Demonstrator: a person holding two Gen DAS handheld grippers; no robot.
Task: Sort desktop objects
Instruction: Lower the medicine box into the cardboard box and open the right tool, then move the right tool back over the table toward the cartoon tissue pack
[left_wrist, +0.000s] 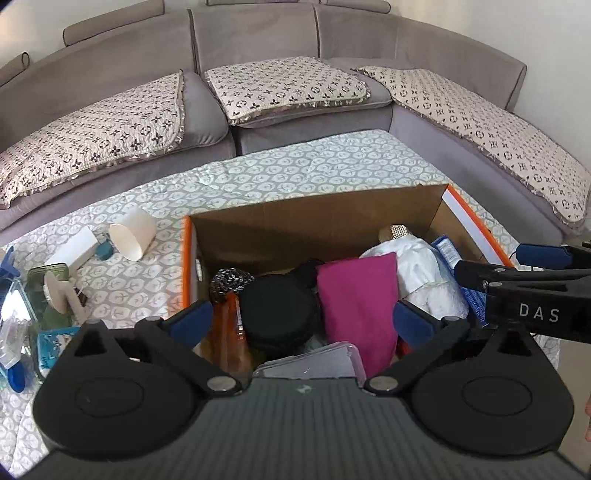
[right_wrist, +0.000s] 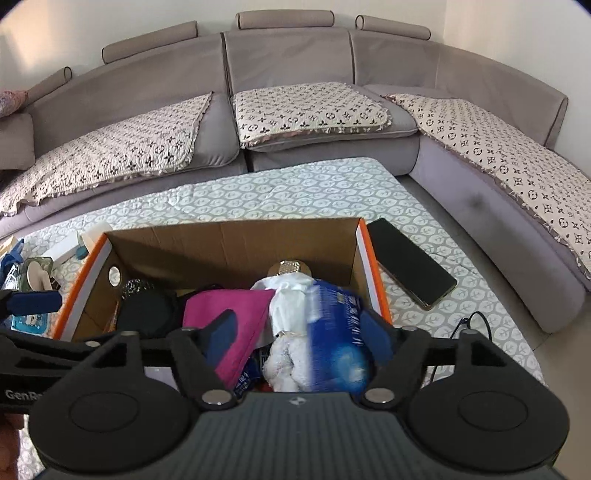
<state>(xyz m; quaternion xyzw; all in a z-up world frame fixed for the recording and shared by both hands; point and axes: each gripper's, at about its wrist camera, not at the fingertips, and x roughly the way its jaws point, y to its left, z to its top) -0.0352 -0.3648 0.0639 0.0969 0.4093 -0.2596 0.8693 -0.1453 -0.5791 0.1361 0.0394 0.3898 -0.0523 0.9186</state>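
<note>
Two grippers hover over an open cardboard box (left_wrist: 317, 218) on the cloth-covered table (left_wrist: 295, 166). The left gripper (left_wrist: 301, 319) has its jaws spread wide, holding nothing, above a black round pouch (left_wrist: 277, 314) and a magenta cloth (left_wrist: 354, 295) inside the box. The right gripper (right_wrist: 301, 334) has its jaws parted; a blurred blue packet (right_wrist: 336, 339) sits between them, seemingly loose, beside a white towel (right_wrist: 288, 332). A black phone (right_wrist: 410, 262) lies right of the box; a paper cup (left_wrist: 133, 236) lies left of it.
</note>
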